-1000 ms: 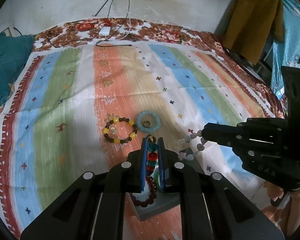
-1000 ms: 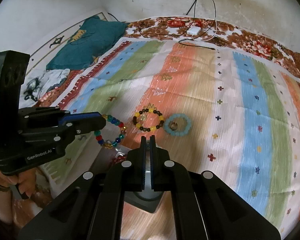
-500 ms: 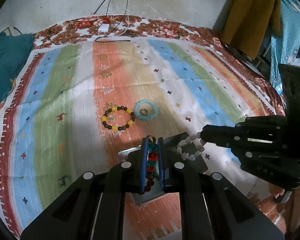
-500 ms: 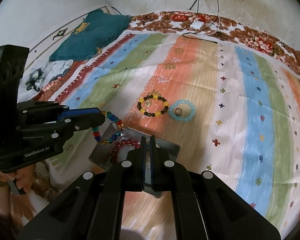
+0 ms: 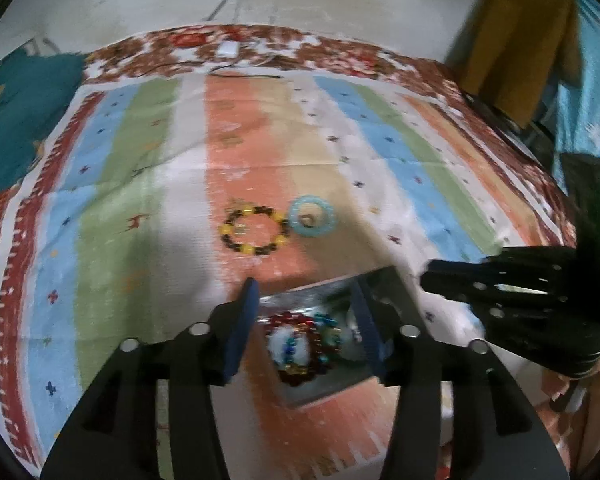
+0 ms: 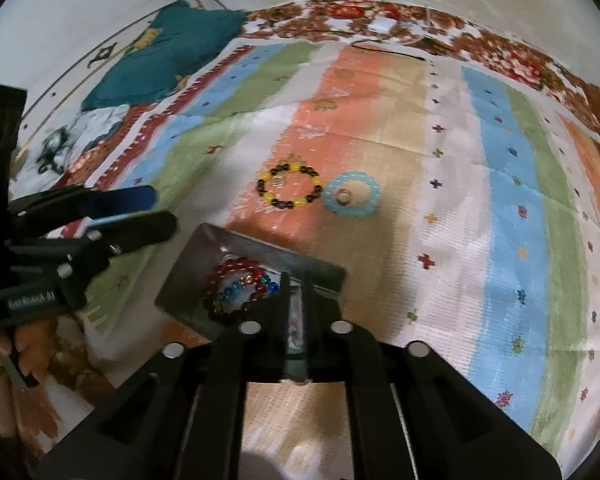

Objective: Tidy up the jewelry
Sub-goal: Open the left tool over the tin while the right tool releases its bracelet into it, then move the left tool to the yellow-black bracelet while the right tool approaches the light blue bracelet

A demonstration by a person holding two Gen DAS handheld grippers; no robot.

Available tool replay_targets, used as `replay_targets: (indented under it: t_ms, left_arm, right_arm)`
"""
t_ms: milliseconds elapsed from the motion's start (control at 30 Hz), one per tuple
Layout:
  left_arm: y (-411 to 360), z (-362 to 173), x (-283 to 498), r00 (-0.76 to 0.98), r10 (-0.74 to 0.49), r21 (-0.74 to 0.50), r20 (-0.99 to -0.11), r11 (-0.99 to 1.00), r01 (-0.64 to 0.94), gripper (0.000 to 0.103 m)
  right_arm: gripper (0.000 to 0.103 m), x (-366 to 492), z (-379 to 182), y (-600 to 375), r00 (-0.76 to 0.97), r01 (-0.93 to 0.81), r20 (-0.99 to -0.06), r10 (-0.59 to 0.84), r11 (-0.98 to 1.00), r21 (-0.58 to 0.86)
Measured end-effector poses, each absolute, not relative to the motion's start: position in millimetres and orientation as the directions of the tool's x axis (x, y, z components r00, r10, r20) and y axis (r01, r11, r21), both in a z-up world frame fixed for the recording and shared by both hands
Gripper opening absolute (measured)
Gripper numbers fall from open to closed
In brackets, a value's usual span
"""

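A metal tray (image 6: 256, 249) lies on the striped cloth and holds a dark red bead bracelet (image 6: 220, 280) with a multicoloured bead bracelet (image 6: 256, 282) dropped inside it; both also show in the left wrist view (image 5: 300, 344). My left gripper (image 5: 304, 292) is open and empty just above the tray. My right gripper (image 6: 298, 280) is nearly shut on a white bead bracelet (image 6: 296, 328), held over the tray's right edge. A black-and-yellow bracelet (image 6: 290, 189) and a light blue bracelet (image 6: 353, 197) lie on the cloth beyond the tray.
A teal pillow (image 6: 160, 60) lies at the far left. A white charger (image 6: 382, 24) with cables sits at the far edge by the wall. Hanging clothes (image 5: 520, 40) are at the right.
My left gripper opened and the multicoloured bracelet dropped into the tray onto the red one. Both grippers moved back over the tray; the right still holds the white bracelet.
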State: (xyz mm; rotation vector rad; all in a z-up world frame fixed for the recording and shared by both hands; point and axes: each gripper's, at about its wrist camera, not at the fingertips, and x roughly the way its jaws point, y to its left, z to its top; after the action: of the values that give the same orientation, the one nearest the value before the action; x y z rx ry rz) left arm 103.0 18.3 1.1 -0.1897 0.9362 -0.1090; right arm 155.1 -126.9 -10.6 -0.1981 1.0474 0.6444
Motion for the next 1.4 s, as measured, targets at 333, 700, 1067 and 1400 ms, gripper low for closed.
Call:
replay_targets:
  t_ms: [333, 700, 1067, 1400]
  left_arm:
    - [43.9, -4.1, 114.6, 0.587, -0.143, -0.234, -0.797, 0.969, -0.083, 0.063]
    - [56.8, -19.6, 142.3, 0.543, -0.119, -0.218, -0.831, 0.968, -0.122, 0.066]
    - [57.8, -33.9, 166.8, 0.502, -0.138, -0.216, -0.854, 0.971, -0.102, 0.069]
    - [61.7, -47.9, 184.8, 0.462, -0.145, -0.219, -0.875, 0.970, -0.110, 0.069]
  right_arm:
    - [0.049, 165.9, -10.5, -132.3, 0.355, -0.559, -0.848, 0.395, 0.816, 0.146]
    - [0.062, 188.0, -15.1, -131.2, 0.382, -0.520, -0.851, 0.360, 0.845, 0.124]
    - [0.069, 212.5, -25.3, -127.5, 0.378, -0.474, -0.861, 0.339, 0.870, 0.134]
    - [0.069, 236.3, -38.2, -130.7, 0.377, -0.420, -0.876, 0.300, 0.899, 0.127]
